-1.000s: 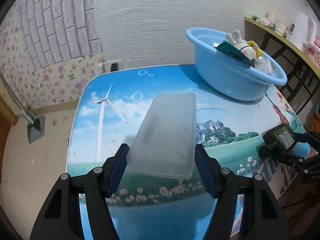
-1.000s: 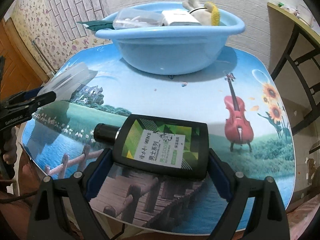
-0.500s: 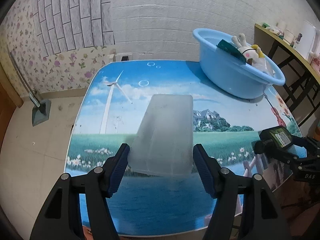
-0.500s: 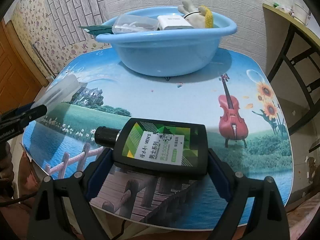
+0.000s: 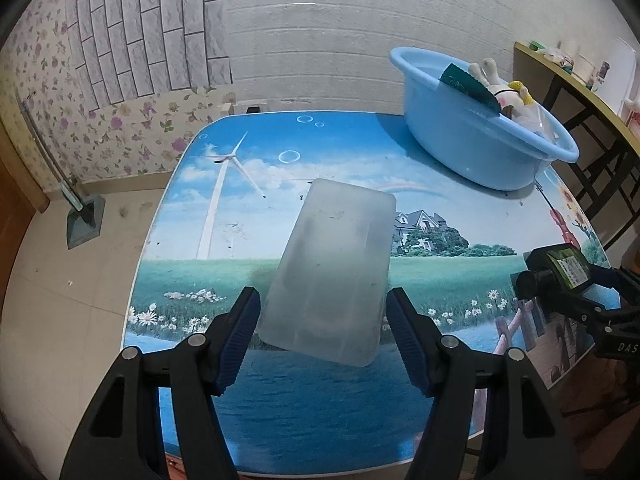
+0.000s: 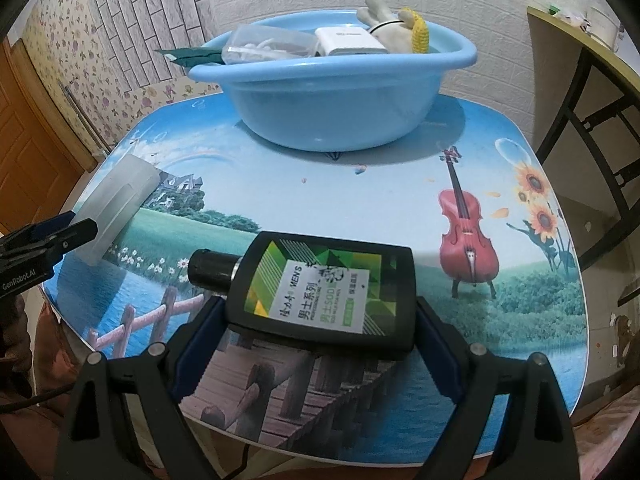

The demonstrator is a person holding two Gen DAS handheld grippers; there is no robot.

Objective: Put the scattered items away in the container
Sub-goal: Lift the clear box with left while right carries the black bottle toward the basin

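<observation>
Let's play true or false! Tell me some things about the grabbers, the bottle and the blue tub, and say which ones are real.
1. The right gripper holds a black bottle. True.
2. The blue tub is empty. False: a stuffed toy and a white box are among the things in it.
3. The left gripper holds a frosted plastic box. True.
4. The bottle's cap is red. False: it is black.

Blk grippers (image 5: 323,328), blue pads (image 5: 240,332)

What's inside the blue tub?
The tub holds a plush toy, a white box, a clear container and a green packet. Anything underneath them is hidden.
</observation>
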